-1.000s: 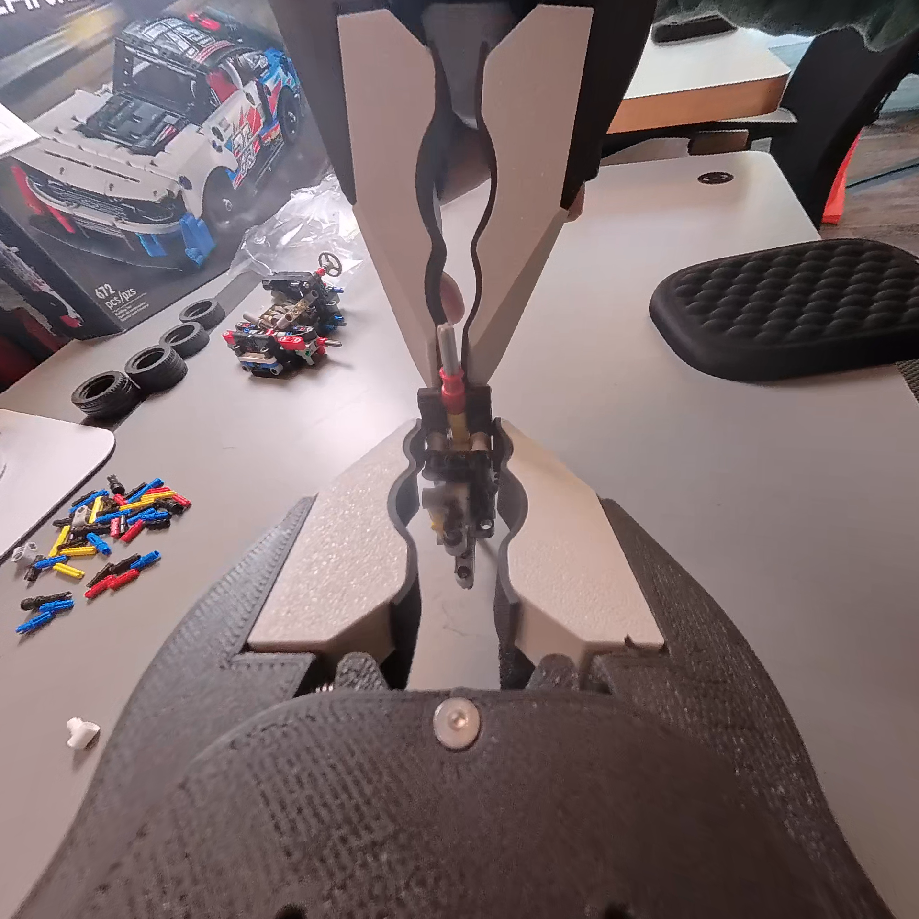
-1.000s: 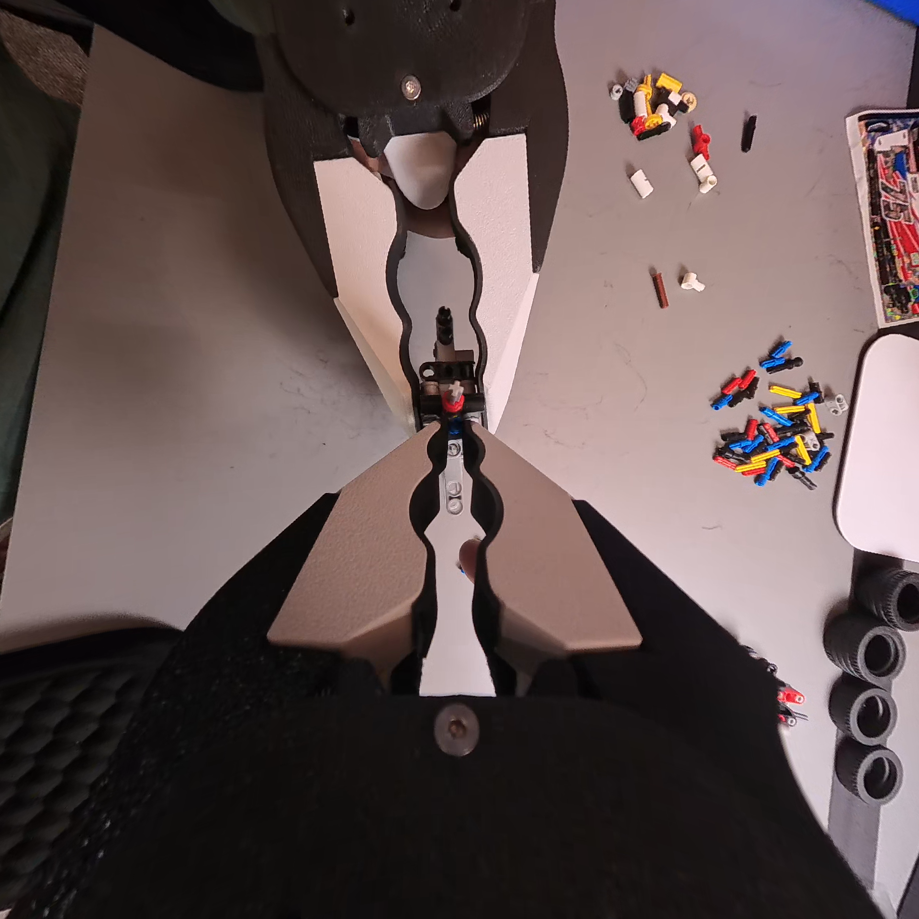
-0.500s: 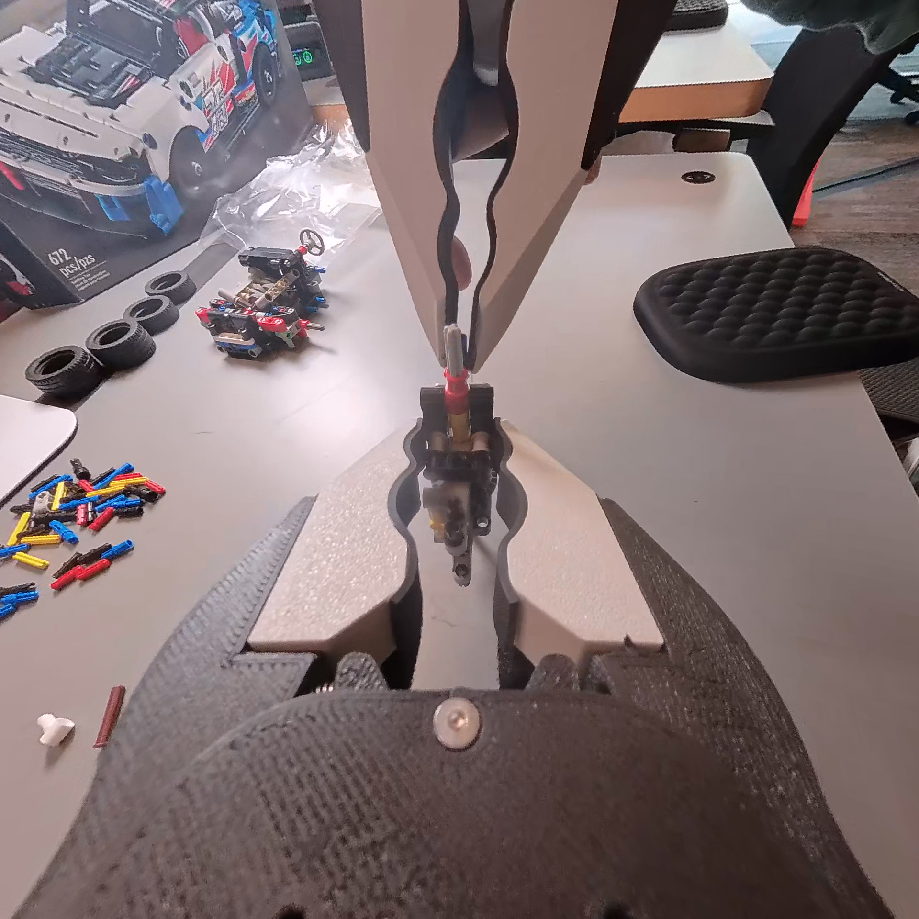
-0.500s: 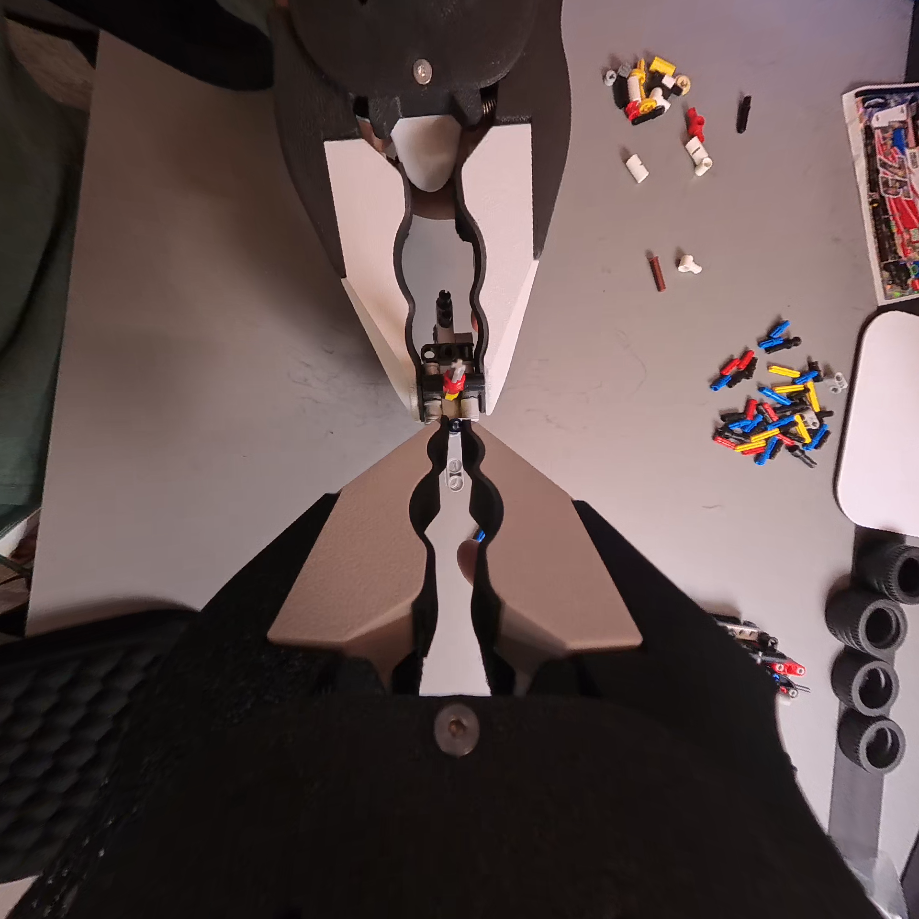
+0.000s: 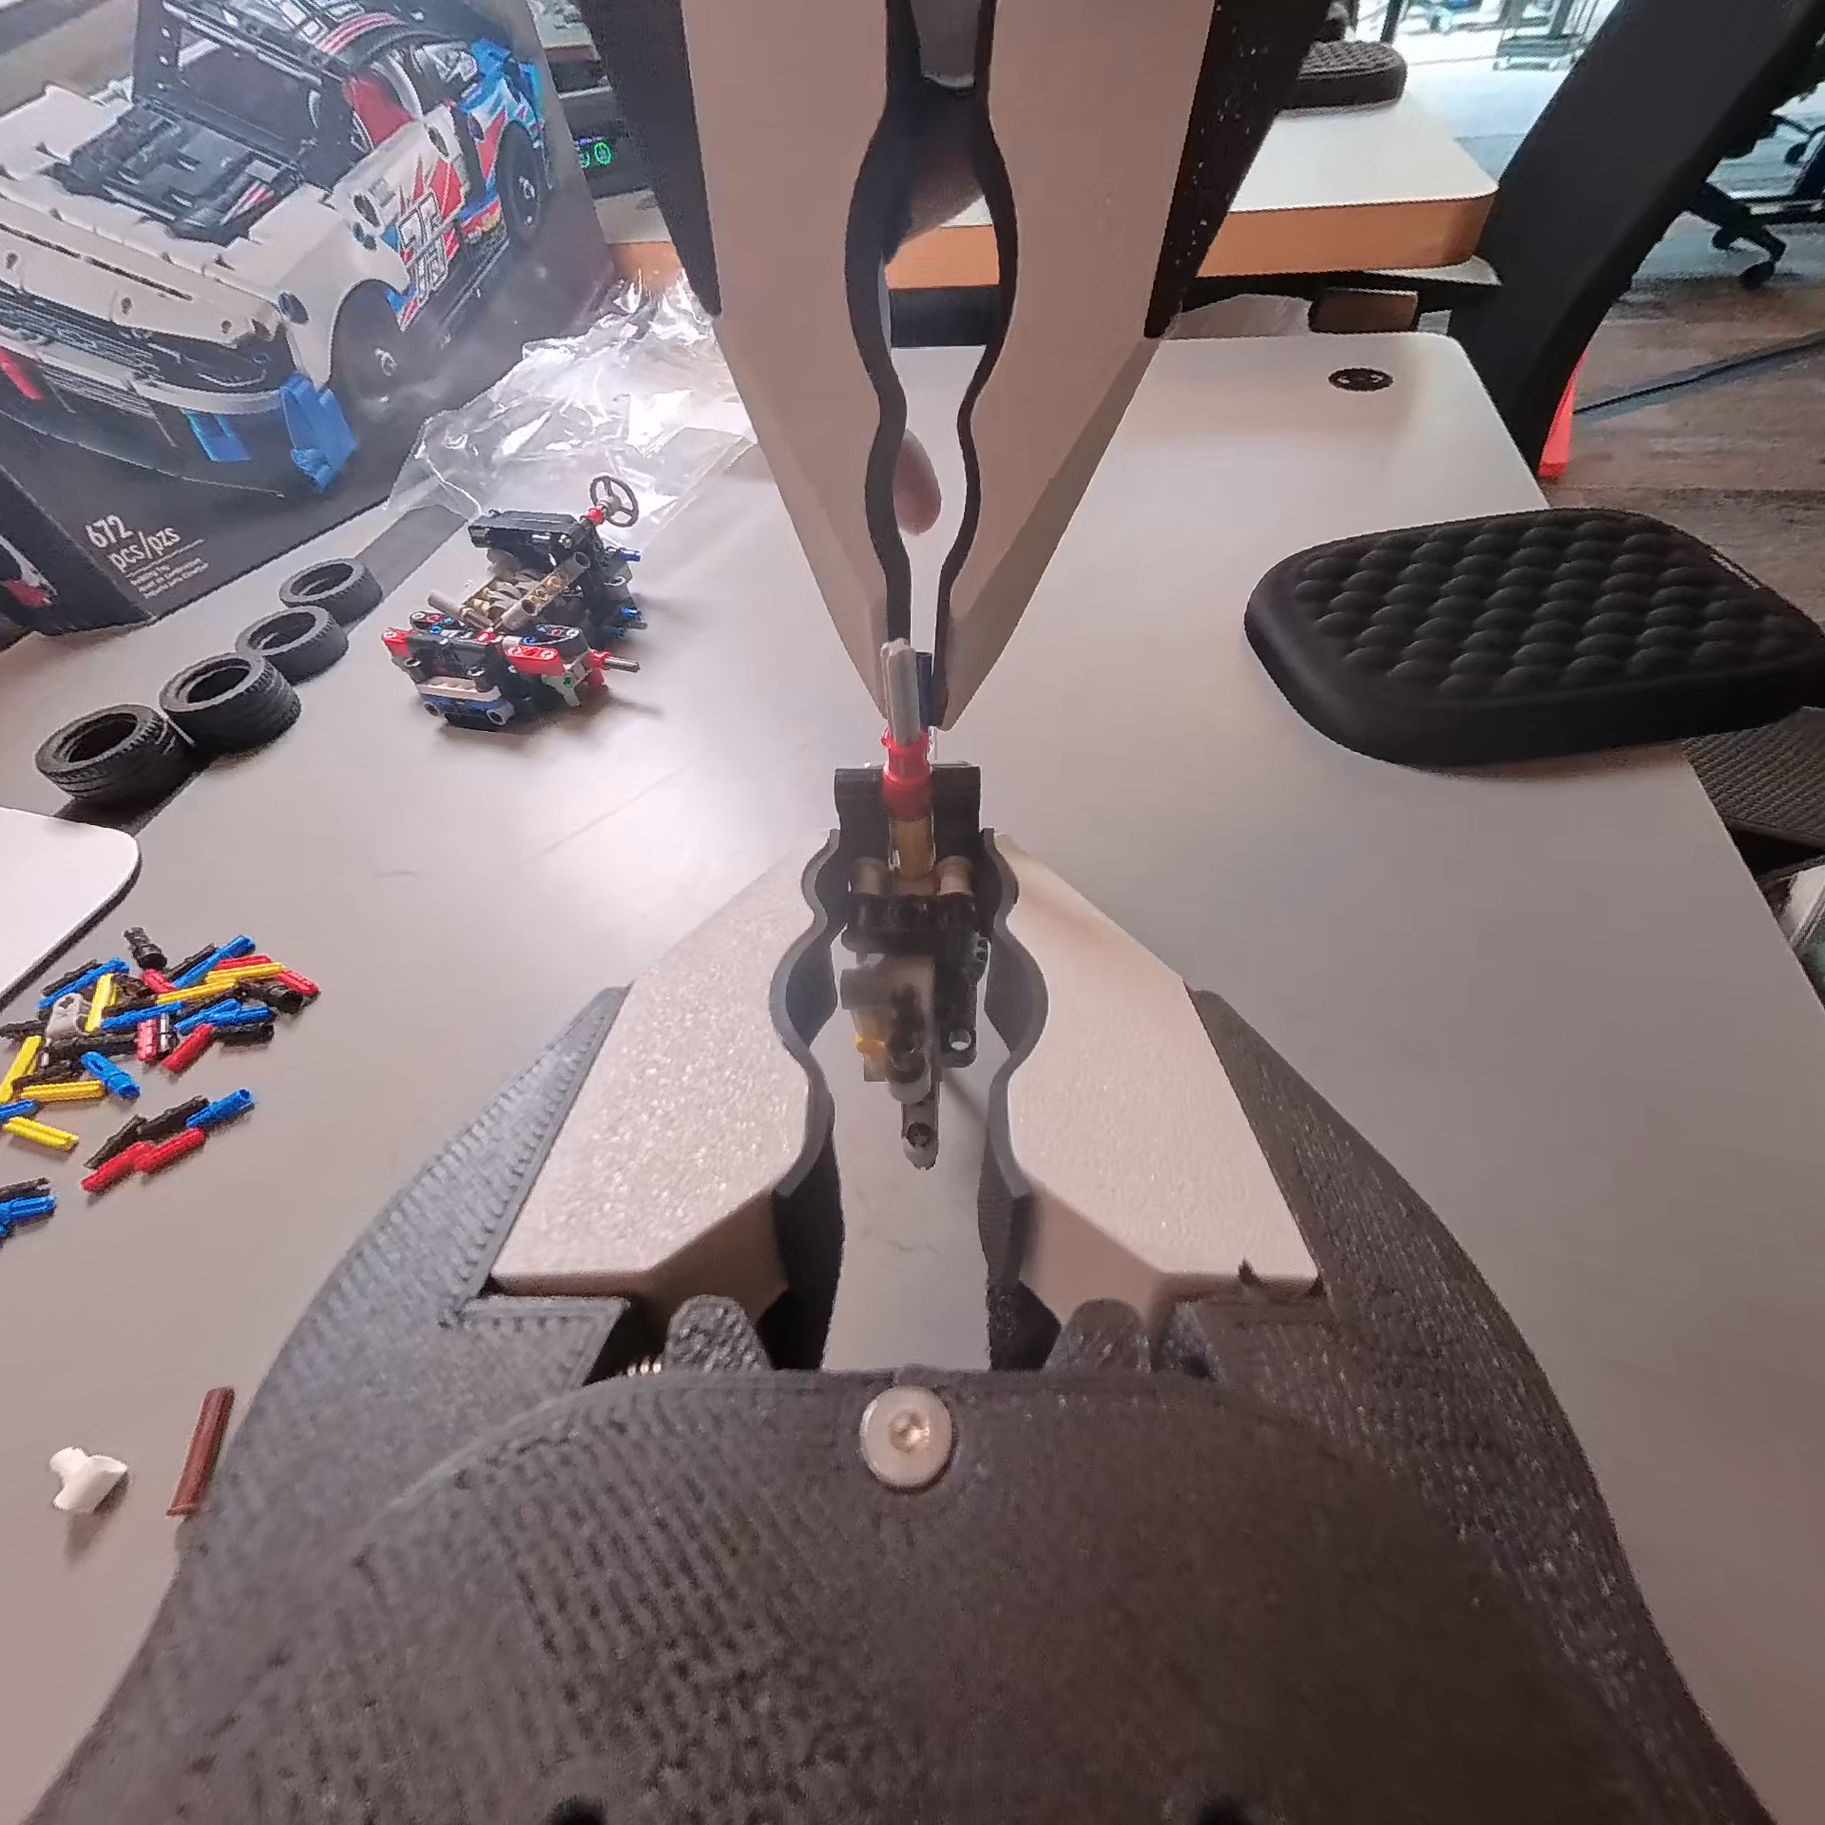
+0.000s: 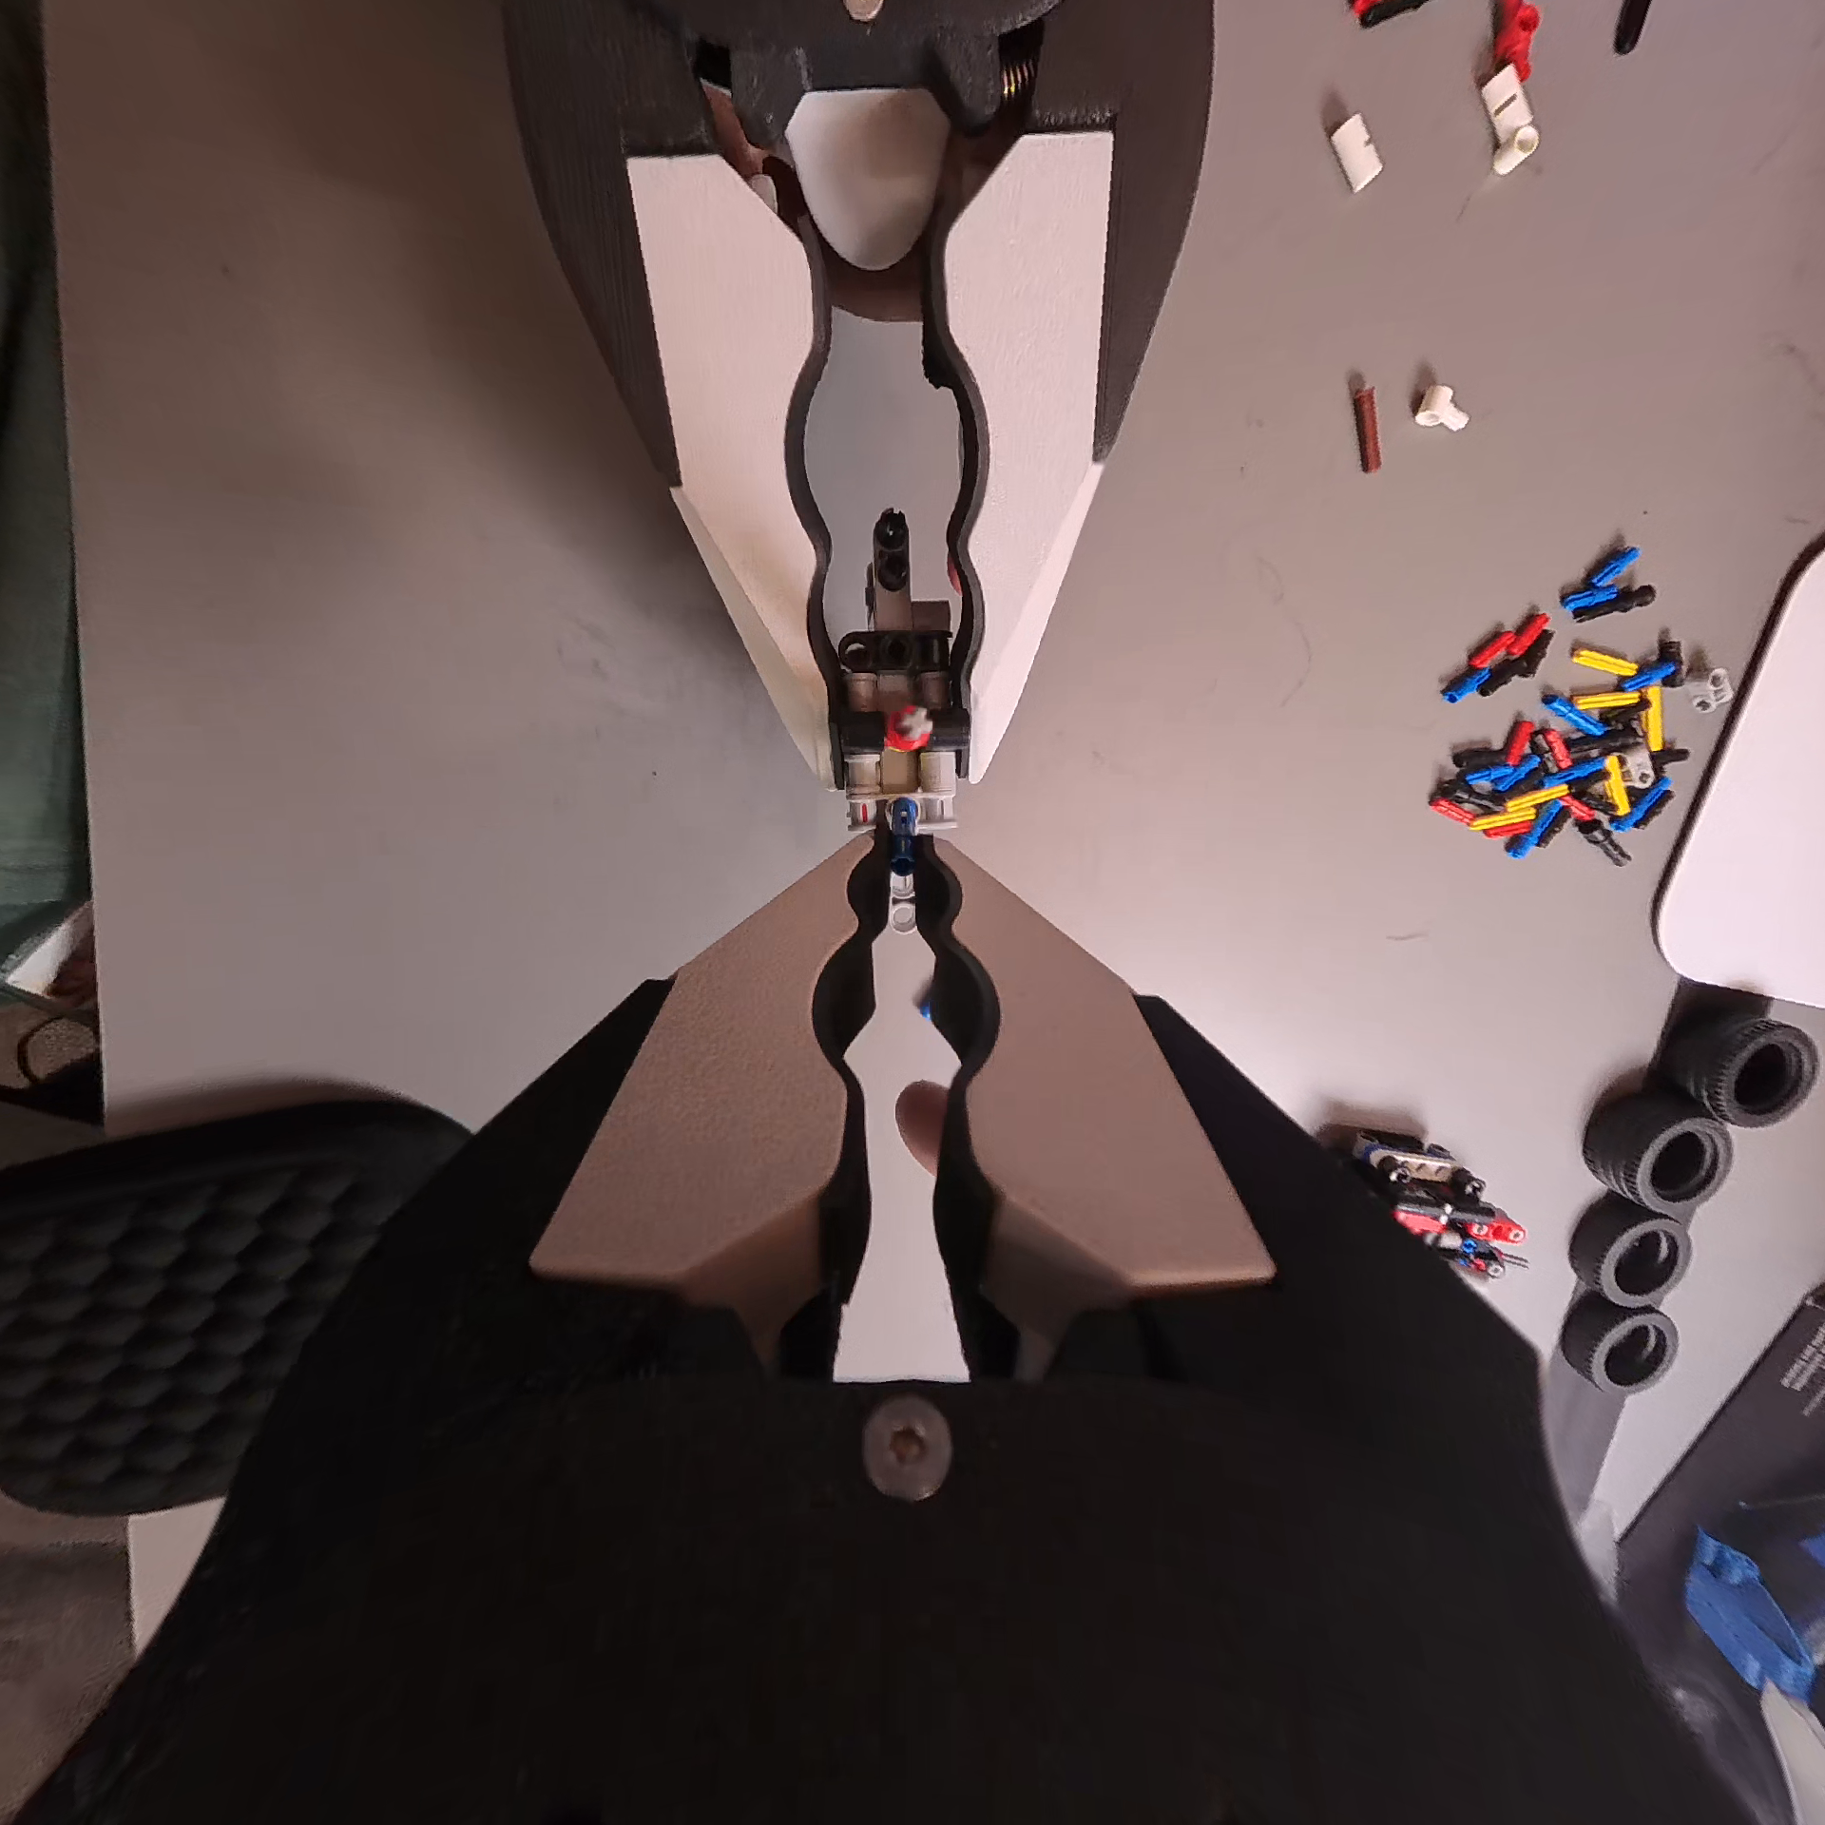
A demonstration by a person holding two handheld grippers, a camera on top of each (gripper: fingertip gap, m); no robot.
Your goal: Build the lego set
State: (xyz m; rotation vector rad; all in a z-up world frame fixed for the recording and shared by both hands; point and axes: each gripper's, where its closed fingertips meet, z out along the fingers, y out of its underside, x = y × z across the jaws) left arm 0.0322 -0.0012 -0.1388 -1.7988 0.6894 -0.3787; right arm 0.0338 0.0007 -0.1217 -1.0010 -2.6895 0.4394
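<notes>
- Grey table (image 5: 1284, 988), left wrist view: left gripper (image 5: 911, 869) closed on a small black brick assembly (image 5: 909, 918), its pads pressing the assembly's two sides just behind the fingertips.
- Assembly: black frame, tan and red sleeve (image 5: 907, 780) jutting forward past the fingertips, grey axle (image 5: 901, 681) at its far end.
- Right gripper (image 5: 913, 691) comes in from ahead, tips pointing back at the left fingers, closed on a thin grey piece with a blue pin, right at the axle's end.
- Left of the fingers: heap of small coloured pins (image 5: 138, 1037), four black tyres (image 5: 227, 691), partly built chassis (image 5: 514, 632), clear plastic bag (image 5: 583, 395), printed box with a car picture (image 5: 247, 247).
- Behind and left of the fingers: white connector (image 5: 87, 1478), brown rod (image 5: 202, 1449).
- Right of the fingers: black padded cushion (image 5: 1521, 632).
- Right wrist view: right gripper (image 6: 902, 859) closed on a thin grey holed beam (image 6: 901, 894) carrying a blue pin (image 6: 903, 825); the pin's tip meets the front of the assembly (image 6: 901, 731).
- Left gripper (image 6: 901, 780) ahead, clamped on the assembly's sides.
- Right of the fingers: pin heap (image 6: 1570, 731), brown rod (image 6: 1367, 427), white connector (image 6: 1440, 407), tyres (image 6: 1679, 1185), chassis (image 6: 1432, 1195).
- Behind and left of the fingers: cushion (image 6: 198, 1284).
</notes>
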